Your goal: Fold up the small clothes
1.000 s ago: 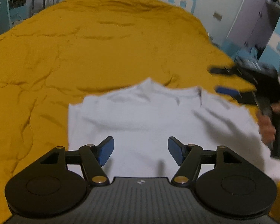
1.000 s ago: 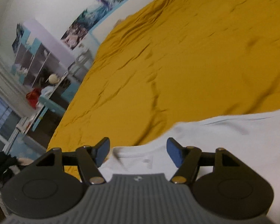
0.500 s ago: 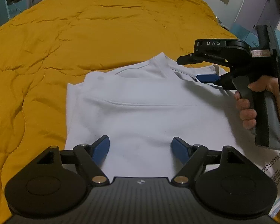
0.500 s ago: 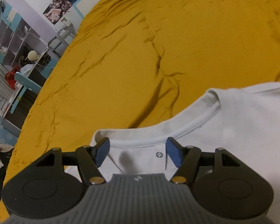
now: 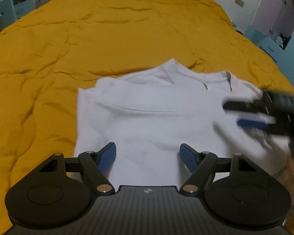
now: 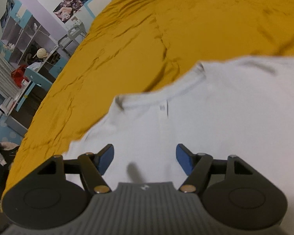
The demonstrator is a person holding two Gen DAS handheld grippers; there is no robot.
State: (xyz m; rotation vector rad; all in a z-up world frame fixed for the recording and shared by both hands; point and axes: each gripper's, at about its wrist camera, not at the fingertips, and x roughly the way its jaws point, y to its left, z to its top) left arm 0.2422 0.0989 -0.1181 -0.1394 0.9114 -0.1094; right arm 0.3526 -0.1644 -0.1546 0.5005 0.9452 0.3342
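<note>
A: Where is the white shirt (image 5: 156, 121)?
B: Flat on the yellow bedspread (image 5: 88, 35), directly ahead of and beneath the left gripper (image 5: 148, 155), collar at the far end.
A: Are the jaws clamped on it?
B: No. The left gripper's jaws are spread apart, empty. The right gripper (image 6: 145, 156) hovers above the shirt near the collar (image 6: 166, 95), jaws likewise apart.
</note>
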